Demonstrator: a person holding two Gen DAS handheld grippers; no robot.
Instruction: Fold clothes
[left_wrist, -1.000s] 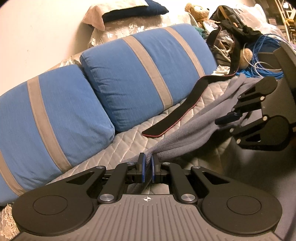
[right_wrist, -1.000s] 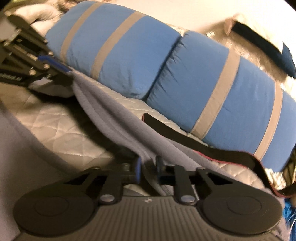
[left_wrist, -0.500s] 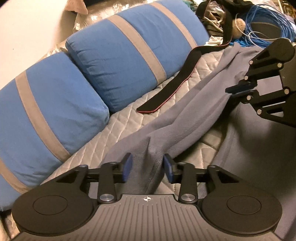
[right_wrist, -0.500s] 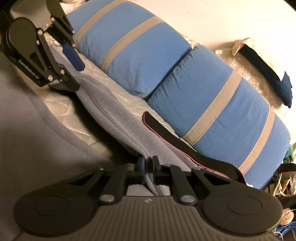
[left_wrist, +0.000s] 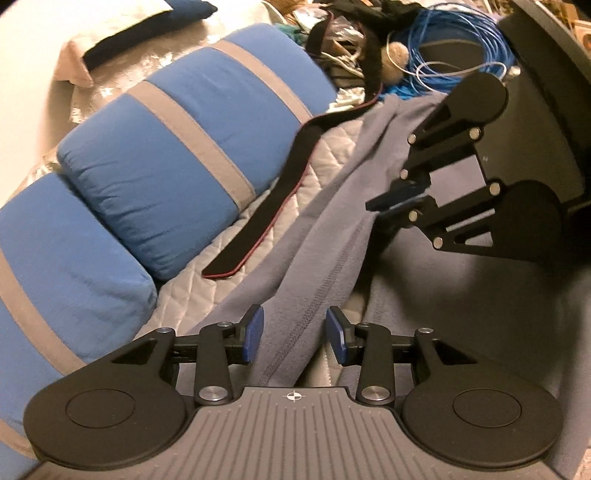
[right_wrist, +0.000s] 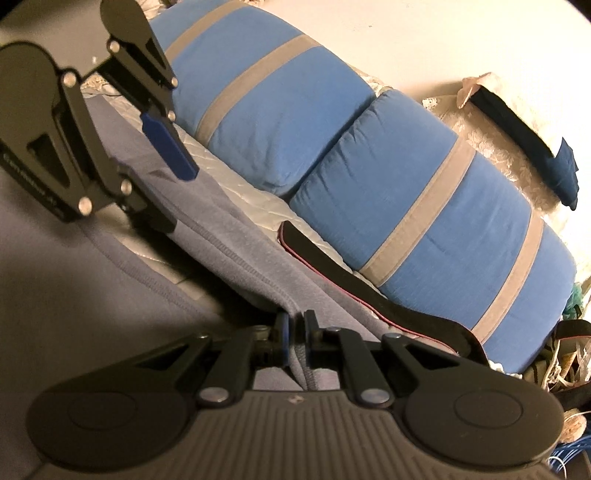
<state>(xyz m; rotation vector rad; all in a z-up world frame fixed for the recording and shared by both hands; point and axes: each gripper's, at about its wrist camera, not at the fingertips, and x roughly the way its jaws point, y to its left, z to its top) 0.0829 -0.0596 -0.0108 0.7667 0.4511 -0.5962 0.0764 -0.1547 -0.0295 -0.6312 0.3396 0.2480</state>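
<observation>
A grey fleece garment (left_wrist: 325, 236) lies stretched along the quilted bed cover (left_wrist: 221, 254), and shows in the right wrist view (right_wrist: 236, 266) too. My left gripper (left_wrist: 294, 334) is open, its blue pads on either side of a seamed fold of the garment, not pinching it. My right gripper (right_wrist: 294, 339) is shut on the garment's other end. The right gripper also shows in the left wrist view (left_wrist: 399, 195), and the left gripper in the right wrist view (right_wrist: 166, 151).
Two blue cushions with grey stripes (left_wrist: 177, 147) line the wall side. A black strap with red edging (left_wrist: 280, 206) lies on the cover beside the garment. A coil of blue cable (left_wrist: 454, 55) and clutter sit at the bed's far end.
My left gripper opened and let go of the garment, which dropped onto the cover. My right gripper stayed shut on its end and both moved lower.
</observation>
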